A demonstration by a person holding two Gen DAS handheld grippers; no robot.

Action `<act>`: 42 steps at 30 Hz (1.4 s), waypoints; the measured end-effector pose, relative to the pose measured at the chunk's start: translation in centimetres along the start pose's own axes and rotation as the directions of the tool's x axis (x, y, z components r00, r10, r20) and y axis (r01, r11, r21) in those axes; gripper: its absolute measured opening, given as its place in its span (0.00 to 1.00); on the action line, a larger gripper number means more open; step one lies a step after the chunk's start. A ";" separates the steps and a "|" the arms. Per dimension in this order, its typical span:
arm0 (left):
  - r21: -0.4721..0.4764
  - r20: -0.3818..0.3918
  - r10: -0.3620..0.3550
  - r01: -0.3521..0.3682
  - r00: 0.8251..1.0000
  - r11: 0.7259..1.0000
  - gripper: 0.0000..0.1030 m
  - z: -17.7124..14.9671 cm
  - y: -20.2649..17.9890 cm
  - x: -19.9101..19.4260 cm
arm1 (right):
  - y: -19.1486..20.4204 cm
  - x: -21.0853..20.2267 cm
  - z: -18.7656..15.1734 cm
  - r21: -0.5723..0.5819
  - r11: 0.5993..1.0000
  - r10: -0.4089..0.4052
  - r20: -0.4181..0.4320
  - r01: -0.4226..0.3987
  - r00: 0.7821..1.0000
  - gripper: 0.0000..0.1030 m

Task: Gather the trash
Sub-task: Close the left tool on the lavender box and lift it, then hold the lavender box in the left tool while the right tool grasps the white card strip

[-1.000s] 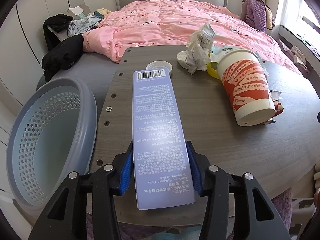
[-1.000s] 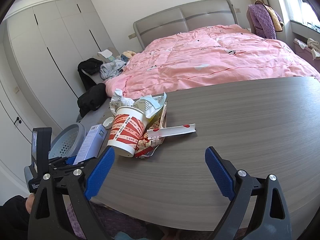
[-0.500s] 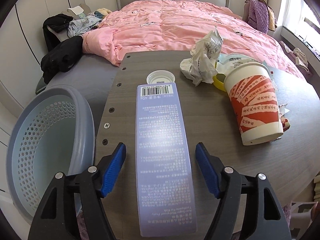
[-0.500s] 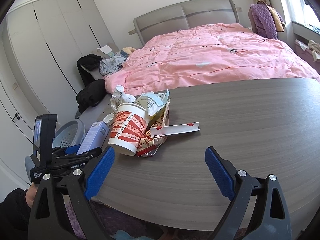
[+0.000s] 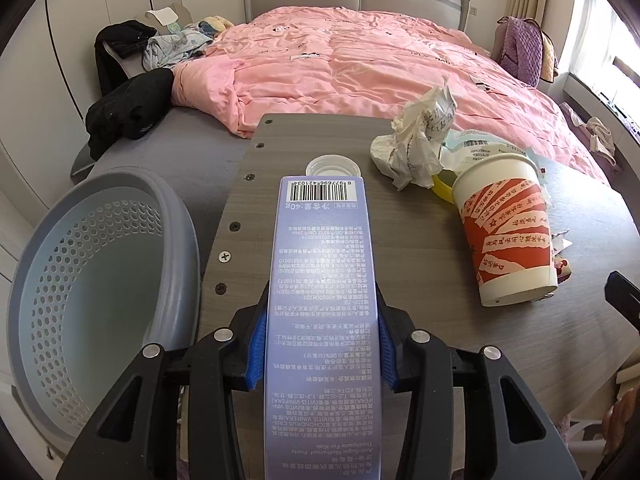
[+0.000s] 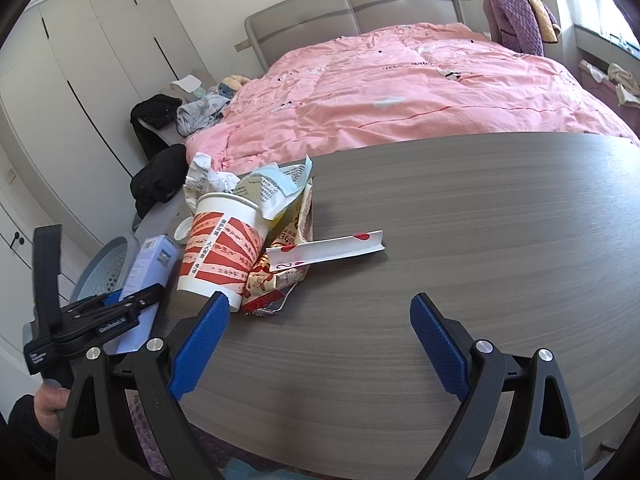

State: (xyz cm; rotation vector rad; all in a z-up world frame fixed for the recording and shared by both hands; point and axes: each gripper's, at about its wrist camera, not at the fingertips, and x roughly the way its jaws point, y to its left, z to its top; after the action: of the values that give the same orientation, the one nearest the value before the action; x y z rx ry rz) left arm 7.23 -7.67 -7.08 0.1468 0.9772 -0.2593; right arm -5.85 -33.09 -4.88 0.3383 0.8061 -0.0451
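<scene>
1 long lilac cardboard toothpaste box lies lengthwise on the grey wood-grain worktop near its left edge, barcode end pointing away toward the bed. The left claw has just been closing, and its 2 blue pads now press against the box's long sides, gripping it near the middle. Just past the box's far end sits a small white round plastic lid. To the right of that lid lies a crumpled white printed paper wad, and beside it stands a white paper cup with red and orange banner print, with a yellow ring and torn wrappers behind it. Below the worktop's left edge stands a pale blue perforated plastic basket. The right claw hangs over bare worktop with its 2 blue pads spread wide and nothing between them. Ahead of it a folded white card strip with red hearts rests against a red and cream snack wrapper beside the cup. A pink quilted bed lies beyond the worktop.
</scene>
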 end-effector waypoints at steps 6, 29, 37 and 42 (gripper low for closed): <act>-0.011 0.035 -0.017 0.017 0.999 1.000 0.41 -0.1 0.6 -1.9 | -1.0 1.9 1.5 -0.146 0.989 -0.011 -0.055 0.003 0.998 0.87; -0.012 0.038 0.046 -0.046 0.998 0.999 0.42 -0.3 -0.6 -3.4 | 0.2 6.9 4.3 -0.642 0.743 0.071 -0.203 -0.188 0.977 0.81; -0.006 0.034 0.051 -0.051 0.998 0.999 0.42 -0.2 -0.8 -3.5 | 1.6 7.2 3.5 -0.681 0.688 0.095 -0.256 -0.249 0.962 0.58; -0.009 0.040 0.044 -0.044 0.998 0.999 0.42 -0.3 -0.7 -3.7 | 1.5 6.5 3.1 -0.658 0.704 0.109 -0.271 -0.267 0.956 0.27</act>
State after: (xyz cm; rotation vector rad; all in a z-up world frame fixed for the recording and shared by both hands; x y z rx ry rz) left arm 4.82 -7.69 -4.21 0.1548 0.9339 -0.2168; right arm 1.06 -32.09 -7.16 -0.3010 0.9380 0.4947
